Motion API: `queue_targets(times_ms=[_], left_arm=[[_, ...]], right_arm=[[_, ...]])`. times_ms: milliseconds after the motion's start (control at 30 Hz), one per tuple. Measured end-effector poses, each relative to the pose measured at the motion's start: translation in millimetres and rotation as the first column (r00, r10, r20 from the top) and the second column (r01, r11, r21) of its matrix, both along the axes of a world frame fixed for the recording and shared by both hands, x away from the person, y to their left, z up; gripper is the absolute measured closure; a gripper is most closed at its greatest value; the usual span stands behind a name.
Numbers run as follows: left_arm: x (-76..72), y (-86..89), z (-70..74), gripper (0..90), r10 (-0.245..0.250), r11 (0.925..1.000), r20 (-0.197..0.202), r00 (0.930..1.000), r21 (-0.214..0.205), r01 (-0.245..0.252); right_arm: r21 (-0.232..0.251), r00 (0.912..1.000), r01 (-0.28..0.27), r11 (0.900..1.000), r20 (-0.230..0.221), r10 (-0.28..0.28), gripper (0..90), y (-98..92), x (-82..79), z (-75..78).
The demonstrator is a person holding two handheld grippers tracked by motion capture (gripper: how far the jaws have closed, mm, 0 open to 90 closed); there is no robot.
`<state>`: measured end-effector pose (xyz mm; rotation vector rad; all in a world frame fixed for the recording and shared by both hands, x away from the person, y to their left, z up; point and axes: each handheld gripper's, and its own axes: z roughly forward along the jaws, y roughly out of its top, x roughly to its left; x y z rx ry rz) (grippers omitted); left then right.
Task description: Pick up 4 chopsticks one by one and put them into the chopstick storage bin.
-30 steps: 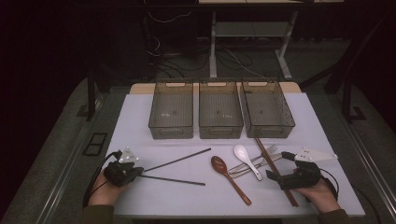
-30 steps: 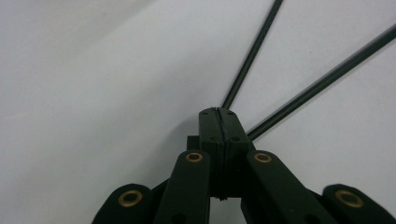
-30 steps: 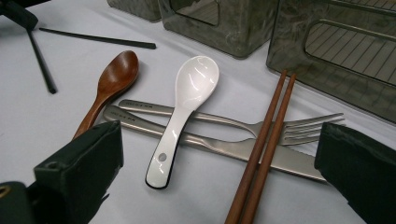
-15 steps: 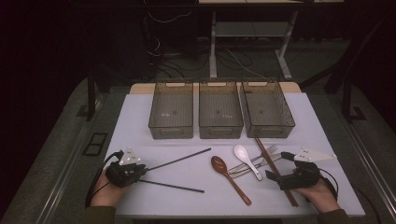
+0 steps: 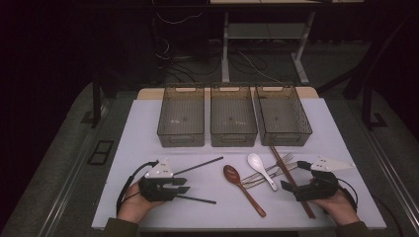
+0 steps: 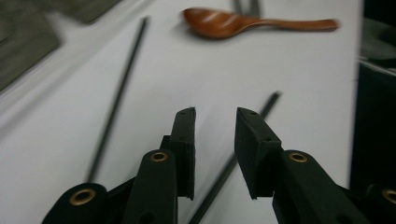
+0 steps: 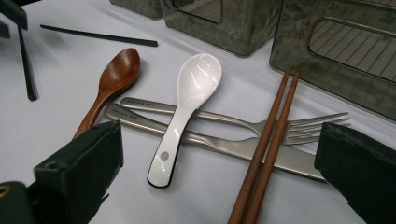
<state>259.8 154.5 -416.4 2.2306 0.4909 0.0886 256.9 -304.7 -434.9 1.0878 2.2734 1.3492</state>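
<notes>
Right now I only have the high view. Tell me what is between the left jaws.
Observer: The left gripper has just been opening. A black chopstick lies in the gap, and the pads are off it.
Operator: Now report the right gripper.
Observer: The right gripper is wide open and grips nothing.
Operator: Say how the white spoon lies.
Observer: The white spoon has its handle resting across two metal handles.

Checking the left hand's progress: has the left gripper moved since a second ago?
Yes. The left gripper has slid right along the table's near edge, toward the wooden spoon. Its jaws have just been opening, with a black chopstick lying between them.
</notes>
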Motion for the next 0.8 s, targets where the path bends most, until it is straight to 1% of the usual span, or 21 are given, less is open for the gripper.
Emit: queue_targets(times_ms=[33, 67, 100, 233, 300, 400, 467, 500, 533, 567, 733, 800], left_arm=[[-0.1, -6.0, -0.6, 68.0, -0.028, 0.9996, -0.003, 0.9996, -0.005, 0.028], [-0.2, -12.3, -1.8, 68.1, -0.046, 0.9989, -0.009, 0.9989, -0.014, 0.046], [0.3, -18.4, -2.9, 68.2, -0.066, 0.9977, -0.014, 0.9977, -0.012, 0.066], [0.8, -40.3, -9.0, 69.4, -0.131, 0.9913, -0.023, 0.9912, 0.013, 0.131], [0.6, -48.9, -11.7, 70.8, -0.164, 0.986, -0.027, 0.9861, 0.027, 0.164], [0.1, -59.4, -15.9, 72.9, -0.2, 0.9788, -0.031, 0.9794, 0.041, 0.201], [-0.5, -65.1, -18.6, 73.6, -0.217, 0.9744, -0.034, 0.9756, 0.052, 0.219], [-0.8, -67.2, -19.8, 74.6, -0.223, 0.9723, -0.032, 0.9743, 0.064, 0.225], [-1.2, -68.9, -21.0, 75.4, -0.222, 0.9721, -0.029, 0.9747, 0.072, 0.223], [-0.8, -69.4, -21.7, 76.2, -0.229, 0.9698, -0.029, 0.9731, 0.081, 0.23], [-0.3, -70.8, -25.3, 77.8, -0.231, 0.9688, -0.033, 0.9725, 0.085, 0.233], [-0.8, -72.0, -26.6, 78.1, -0.23, 0.9682, -0.028, 0.9728, 0.095, 0.232]], right_arm=[[0.0, 1.0, 0.0, 1.0, -0.001, 0.0, 1.0, 0.0, 0.0, 0.0], [0.0, 1.0, 0.001, 1.0, 0.0, -0.001, 1.0, 0.0, -0.1, 0.0], [0.0, 1.0, 0.001, 1.0, 0.0, -0.001, 1.0, 0.0, -0.1, 0.0], [0.0, 1.0, 0.003, 1.0, -0.001, -0.003, 1.0, -0.1, -0.2, -0.1], [-0.002, 1.0, 0.002, 1.0, -0.001, -0.002, 1.0, -0.3, -0.2, -0.3], [-0.004, 1.0, 0.002, 1.0, -0.001, -0.002, 1.0, -0.4, -0.3, -0.6], [-0.003, 1.0, 0.004, 1.0, -0.005, -0.004, 1.0, -0.3, -0.7, -0.6], [-0.002, 1.0, 0.004, 1.0, -0.007, -0.004, 1.0, -0.3, -0.9, -0.6], [-0.003, 1.0, 0.004, 1.0, -0.008, -0.004, 1.0, -0.3, -1.0, -0.6], [-0.002, 1.0, 0.004, 1.0, -0.008, -0.004, 1.0, -0.4, -1.1, -0.6], [-0.001, 1.0, 0.007, 1.0, -0.007, -0.007, 1.0, -0.8, -1.1, -0.7], [-0.001, 1.0, 0.006, 1.0, -0.007, -0.006, 1.0, -0.7, -1.0, -0.7]])
